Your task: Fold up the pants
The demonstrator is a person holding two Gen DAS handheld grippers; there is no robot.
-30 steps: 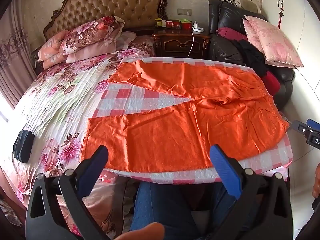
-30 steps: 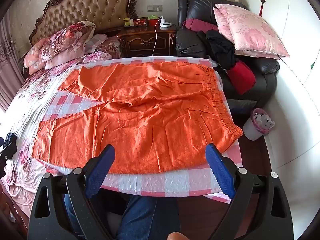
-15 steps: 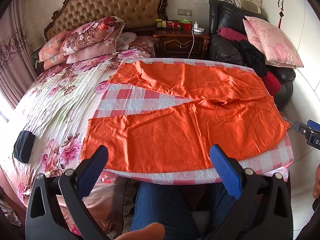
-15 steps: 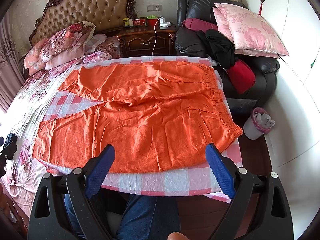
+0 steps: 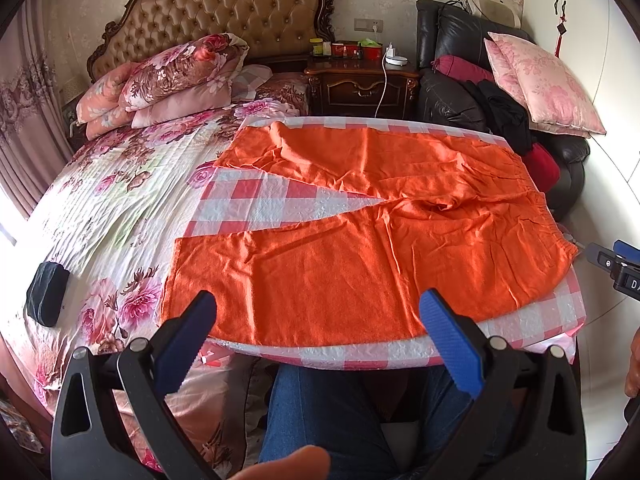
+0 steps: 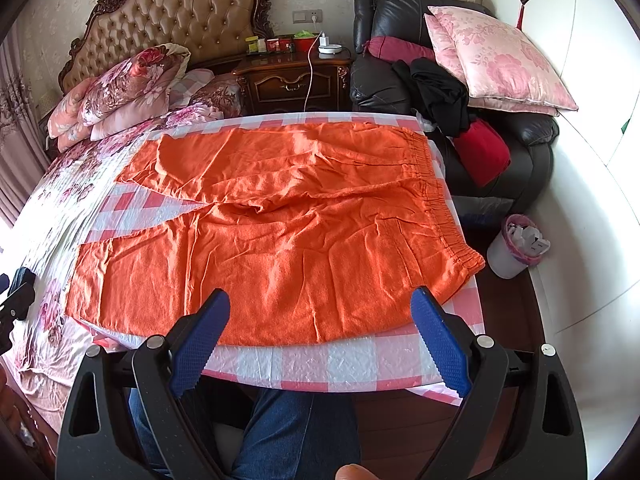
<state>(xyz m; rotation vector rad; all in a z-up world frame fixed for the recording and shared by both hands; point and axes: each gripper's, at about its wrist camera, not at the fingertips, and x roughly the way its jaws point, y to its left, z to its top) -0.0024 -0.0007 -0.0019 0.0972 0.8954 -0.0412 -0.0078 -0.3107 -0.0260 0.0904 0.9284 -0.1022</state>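
Orange pants lie spread flat on a pink and white checked cloth on the bed, legs apart and pointing left, elastic waistband at the right. They also show in the right wrist view. My left gripper is open and empty, held above the near edge of the near leg. My right gripper is open and empty, held above the near edge close to the waistband.
Floral bedding and stacked pillows fill the left. A nightstand and a black armchair with clothes and a pink pillow stand behind. A small bin sits on the floor at right. A dark object lies on the bed.
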